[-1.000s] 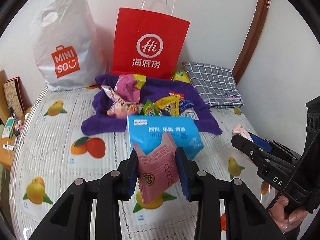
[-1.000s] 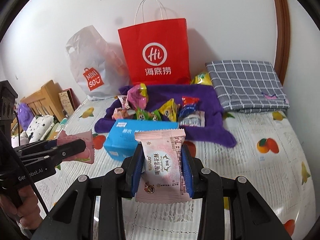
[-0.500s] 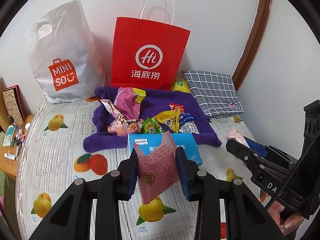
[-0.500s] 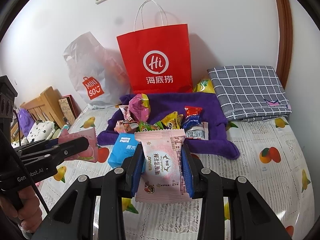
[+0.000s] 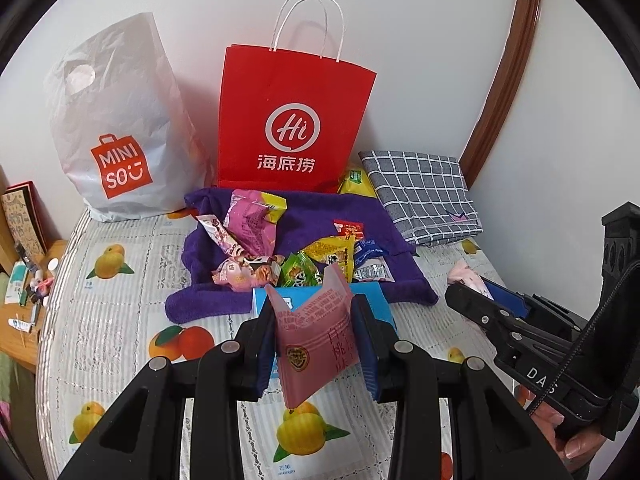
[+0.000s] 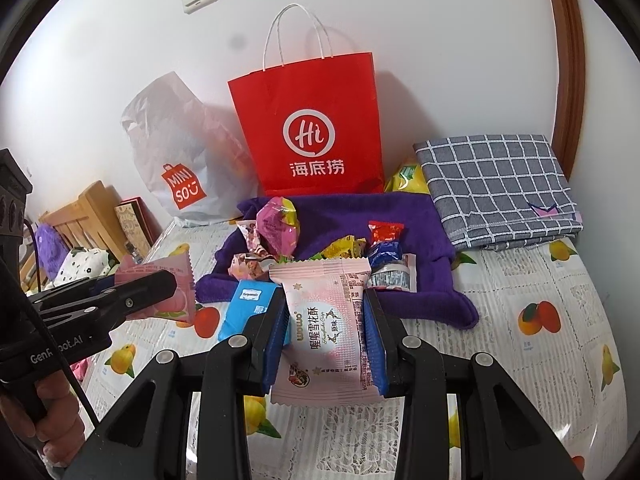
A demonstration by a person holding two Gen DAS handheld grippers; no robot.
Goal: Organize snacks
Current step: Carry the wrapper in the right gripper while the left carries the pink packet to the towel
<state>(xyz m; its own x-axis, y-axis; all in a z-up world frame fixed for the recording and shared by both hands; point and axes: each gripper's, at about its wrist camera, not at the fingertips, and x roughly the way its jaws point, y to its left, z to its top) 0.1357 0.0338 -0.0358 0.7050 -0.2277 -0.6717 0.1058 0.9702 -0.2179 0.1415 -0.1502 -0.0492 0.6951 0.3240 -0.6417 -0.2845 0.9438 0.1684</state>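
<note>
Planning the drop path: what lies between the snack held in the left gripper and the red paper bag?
In the left wrist view, beyond the pink snack packet lie a blue tissue pack, then loose snacks on a purple towel, reaching the red paper bag.

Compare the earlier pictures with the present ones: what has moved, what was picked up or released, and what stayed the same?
Both grippers rose and drew back from the purple towel: the blue tissue pack and the red bag now sit lower in each view. Nothing was picked up or released. The left gripper stays shut on its pink peach packet, the right gripper on its pale pink pastry packet. The snack pile lies unchanged.
</note>
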